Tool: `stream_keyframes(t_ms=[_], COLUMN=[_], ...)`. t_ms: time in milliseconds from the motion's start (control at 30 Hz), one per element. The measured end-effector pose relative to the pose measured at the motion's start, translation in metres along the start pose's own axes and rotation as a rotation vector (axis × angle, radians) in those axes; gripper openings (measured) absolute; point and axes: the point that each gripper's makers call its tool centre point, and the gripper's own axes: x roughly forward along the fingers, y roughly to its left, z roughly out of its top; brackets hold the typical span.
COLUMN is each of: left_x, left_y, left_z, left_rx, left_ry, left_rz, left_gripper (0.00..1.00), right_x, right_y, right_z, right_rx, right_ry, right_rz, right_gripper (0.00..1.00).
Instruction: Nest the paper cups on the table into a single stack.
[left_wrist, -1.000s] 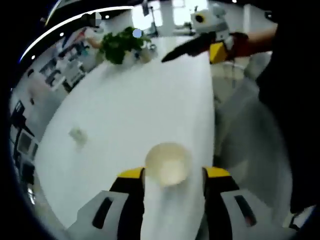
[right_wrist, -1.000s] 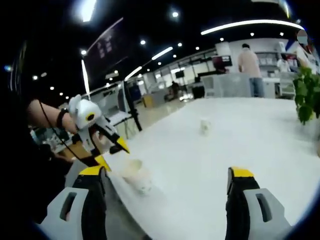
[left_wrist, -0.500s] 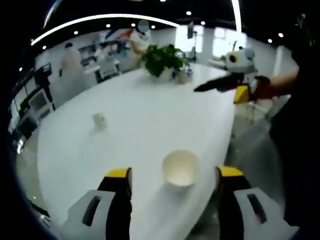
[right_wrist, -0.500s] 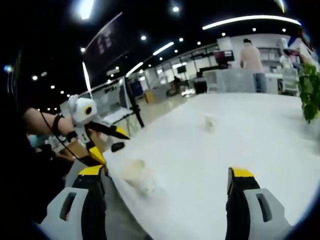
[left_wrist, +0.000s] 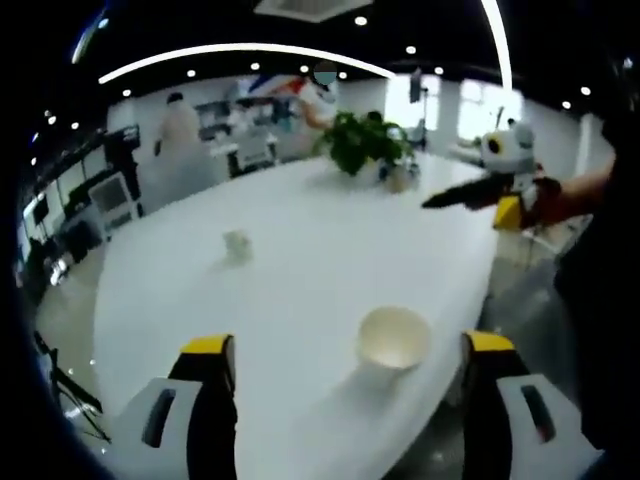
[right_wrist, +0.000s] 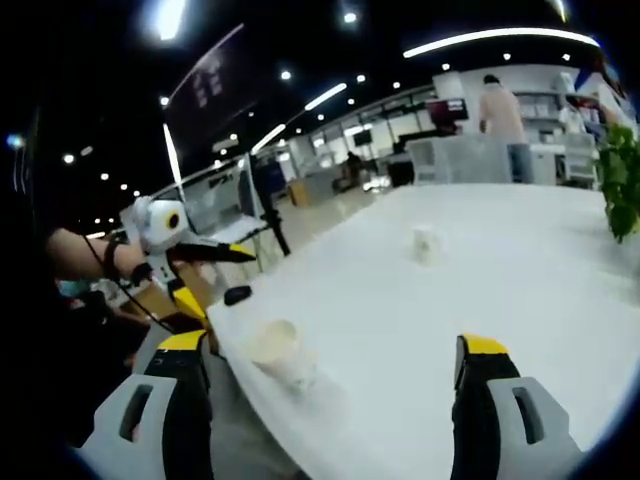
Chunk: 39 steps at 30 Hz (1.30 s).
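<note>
Two cups on table, both grippers empty
Left gripper (left_wrist: 340, 385) and right gripper (right_wrist: 335, 385) jaws apart; near cup (left_wrist: 394, 338) upright at table (left_wrist: 300, 250) edge, far cup (left_wrist: 237, 244) well apart mid-table.

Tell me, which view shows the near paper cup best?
The left gripper view: the near paper cup sits large, its open mouth facing the camera. The right gripper view shows it smaller, from the side, at the table edge.

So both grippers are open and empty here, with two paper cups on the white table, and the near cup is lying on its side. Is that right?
Not quite: the near cup stands upright, mouth up, as the left gripper view shows. The rest holds: the left gripper and right gripper are open and empty, and the far cup is also on the table.
</note>
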Motion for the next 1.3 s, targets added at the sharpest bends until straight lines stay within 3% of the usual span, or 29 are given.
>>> stream_keyframes(t_ms=[167,367,733,1067,1200,1300], left_x=[-0.006,-0.01,-0.005,0.0,0.0,0.0], left_y=[0.008,0.018,0.019,0.015,0.013,0.015], left_z=[0.0,0.003,-0.001,-0.005,-0.011,-0.01], left_rx=[-0.026,-0.027,-0.015,0.02,0.027,0.019], left_ry=[-0.019,-0.039,-0.034,-0.07,-0.043,-0.05], left_rz=[0.019,0.04,0.032,0.042,0.027,0.028], left_gripper=[0.99,0.99,0.99,0.99,0.99,0.99], right_x=[0.002,0.004,0.014,0.057,0.088,0.107], right_y=[0.004,0.005,-0.007,-0.032,-0.057,-0.07], right_z=[0.001,0.006,0.013,0.035,0.055,0.084], right_rx=[0.0,-0.005,-0.02,-0.082,-0.119,-0.122], right_ry=[0.0,-0.005,0.011,0.051,0.08,0.02], right_rz=[0.001,0.001,-0.007,0.009,0.012,0.03], right_gripper=[1.0,1.0,1.0,0.98,0.98,0.99])
